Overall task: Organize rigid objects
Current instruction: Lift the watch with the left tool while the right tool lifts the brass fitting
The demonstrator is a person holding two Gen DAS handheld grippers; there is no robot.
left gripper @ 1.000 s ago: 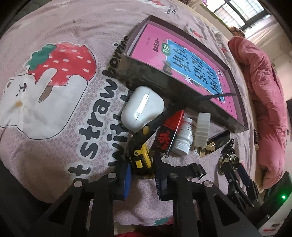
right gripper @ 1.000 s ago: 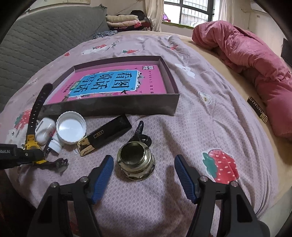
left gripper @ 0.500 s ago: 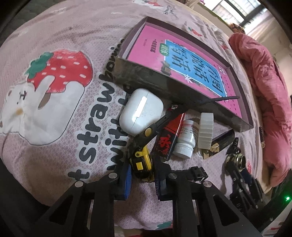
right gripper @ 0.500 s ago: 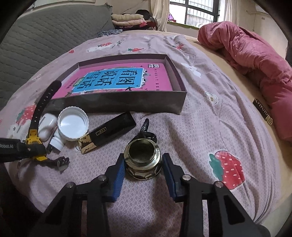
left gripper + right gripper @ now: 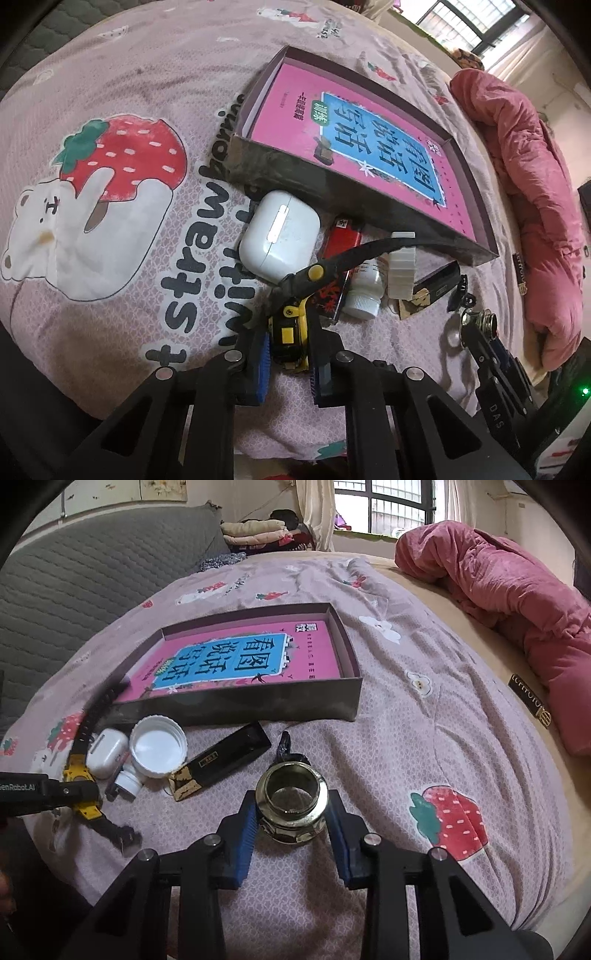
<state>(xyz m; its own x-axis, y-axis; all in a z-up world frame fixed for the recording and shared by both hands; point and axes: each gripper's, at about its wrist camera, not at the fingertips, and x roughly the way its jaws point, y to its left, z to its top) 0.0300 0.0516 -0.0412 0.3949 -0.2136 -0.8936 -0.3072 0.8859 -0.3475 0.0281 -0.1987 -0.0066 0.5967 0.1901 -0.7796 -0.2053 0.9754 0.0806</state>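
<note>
A yellow and black watch (image 5: 290, 338) with a black strap lies on the bedspread. My left gripper (image 5: 290, 354) has its blue pads pressed on the watch body, and the jaws are still closing. The same watch (image 5: 79, 775) shows at the left of the right wrist view. A brass threaded fitting (image 5: 291, 805) stands upright between the pads of my right gripper (image 5: 291, 827), whose jaws are closing onto its sides. A dark shallow box (image 5: 240, 705) holding a pink book (image 5: 240, 657) sits behind both.
Beside the watch lie a white earbud case (image 5: 280, 232), a red lighter (image 5: 340, 258), a small white bottle (image 5: 364, 291), a white cap (image 5: 159, 746), a black and gold box (image 5: 221, 764) and a black clip (image 5: 286, 746). A pink quilt (image 5: 517, 602) is at the right.
The right jaws have come in from wide apart onto the brass fitting. The left jaws have narrowed on the watch. Neither hand has shifted much.
</note>
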